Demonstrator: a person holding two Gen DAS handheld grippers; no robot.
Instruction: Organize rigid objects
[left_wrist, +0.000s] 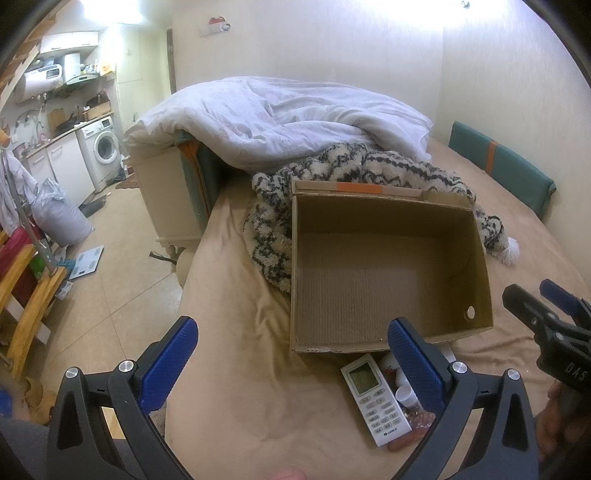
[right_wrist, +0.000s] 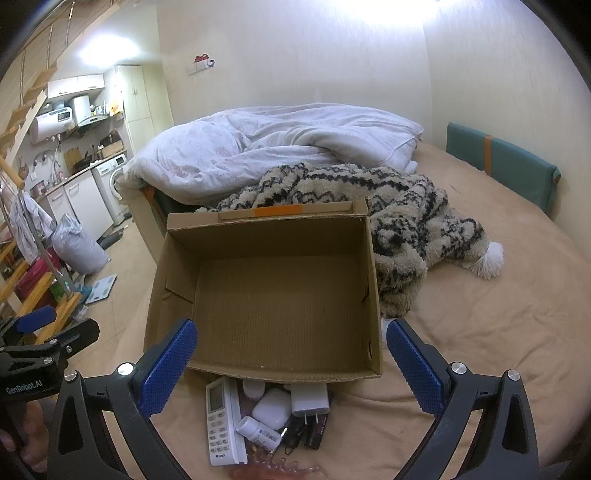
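Grippers first, nearest to me: my left gripper (left_wrist: 291, 363) and my right gripper (right_wrist: 291, 363), two in all, each with blue-padded fingers spread wide and holding nothing. Both hang above the bed, angled down toward the pile.

Item pile, just in front of the box's near wall, on the tan bedsheet (right_wrist: 480, 332):
- one white rectangular air-conditioner remote control (right_wrist: 223, 424), screen end toward the box;
- one white rounded earbud case (right_wrist: 271, 408);
- one white square plug charger (right_wrist: 310, 400), prongs pointing my way;
- one small white pill bottle with printed label (right_wrist: 258, 434), lying on its side;
- one further white bottle (right_wrist: 253, 389), half hidden under the box edge;
- one dark slim rectangular item (right_wrist: 319, 430), kind unclear;
- one translucent reddish claw hair clip (right_wrist: 273, 469), at the bottom edge of the right wrist view.
Small dark bits lie among these; I cannot count them.

Beyond the pile: one open brown cardboard box (right_wrist: 177, 266), flaps up, floor bare. Nothing is inside, so by my judgement the sorting has not begun and every piece is left to move.

Further back: one cream-and-black fuzzy patterned blanket (right_wrist: 406, 221) touching the box's far side, then one white crumpled duvet (right_wrist: 295, 140).
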